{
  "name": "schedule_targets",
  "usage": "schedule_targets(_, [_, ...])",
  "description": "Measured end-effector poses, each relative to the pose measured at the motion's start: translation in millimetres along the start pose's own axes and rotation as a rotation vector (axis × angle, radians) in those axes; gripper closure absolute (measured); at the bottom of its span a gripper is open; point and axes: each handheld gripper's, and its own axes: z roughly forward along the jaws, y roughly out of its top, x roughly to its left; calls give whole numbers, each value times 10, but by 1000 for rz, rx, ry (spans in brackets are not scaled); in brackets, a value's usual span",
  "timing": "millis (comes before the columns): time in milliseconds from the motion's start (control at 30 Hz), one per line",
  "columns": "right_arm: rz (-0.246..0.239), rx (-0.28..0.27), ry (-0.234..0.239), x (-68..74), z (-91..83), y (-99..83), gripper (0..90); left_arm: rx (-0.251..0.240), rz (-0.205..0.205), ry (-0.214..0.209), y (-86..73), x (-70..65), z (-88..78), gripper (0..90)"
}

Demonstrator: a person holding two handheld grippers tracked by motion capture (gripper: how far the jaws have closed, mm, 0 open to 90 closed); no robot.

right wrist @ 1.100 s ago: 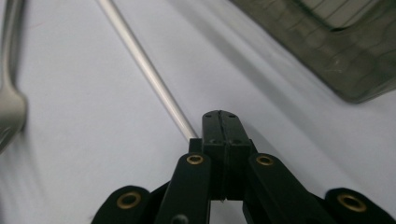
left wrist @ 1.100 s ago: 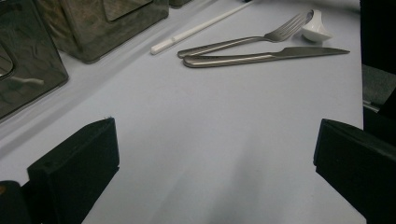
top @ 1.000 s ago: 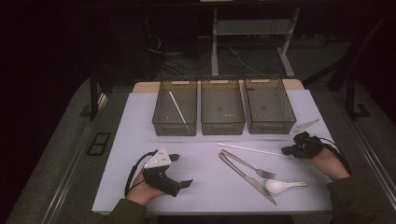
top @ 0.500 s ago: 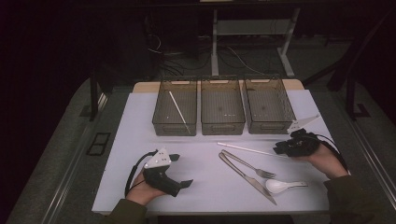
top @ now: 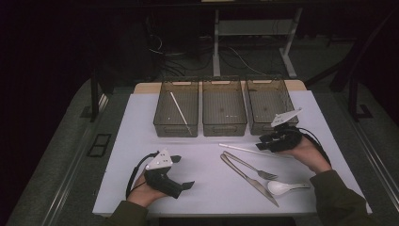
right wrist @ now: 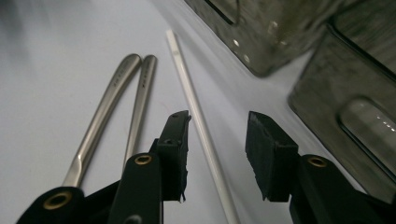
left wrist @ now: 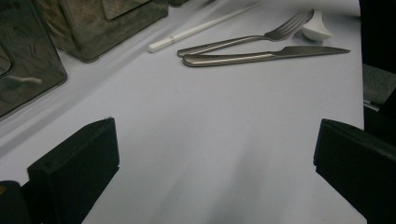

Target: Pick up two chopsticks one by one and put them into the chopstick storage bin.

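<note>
The right gripper (right wrist: 215, 154) has its jaws partly apart; they have just been opening, and the white chopstick (right wrist: 196, 112) lies on the table between them, with no pad pressing on it. So this chopstick is not grasped at the moment. In the high view it lies on the white table (top: 141, 141) in front of the middle bin (top: 224, 123), and the right gripper (top: 264, 143) is over its right end.

The left gripper (left wrist: 210, 186) has its jaws wide apart with nothing between them, only bare table.

As I judge it, the work is sorting cutlery into the three bins, and it is at an early stage. One chopstick (top: 180, 113) already lies in the left bin (top: 162, 123). The middle bin and the right bin (top: 256, 128) look empty. The fork (top: 251, 165), the knife (top: 249, 180) and the white spoon (top: 284, 187) are not yet sorted, the same as the second chopstick.

The right hand (top: 306, 155) holds its gripper low, pointing to the left along the table. The left hand (top: 146, 193) rests near the front edge, its gripper (top: 181, 172) pointing right.
</note>
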Motion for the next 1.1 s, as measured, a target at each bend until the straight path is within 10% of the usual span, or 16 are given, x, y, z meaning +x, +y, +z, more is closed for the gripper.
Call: schedule_targets(1100, [-171,135,5,82,446,16,819,-2,4,-3,2,-4,-6,0])
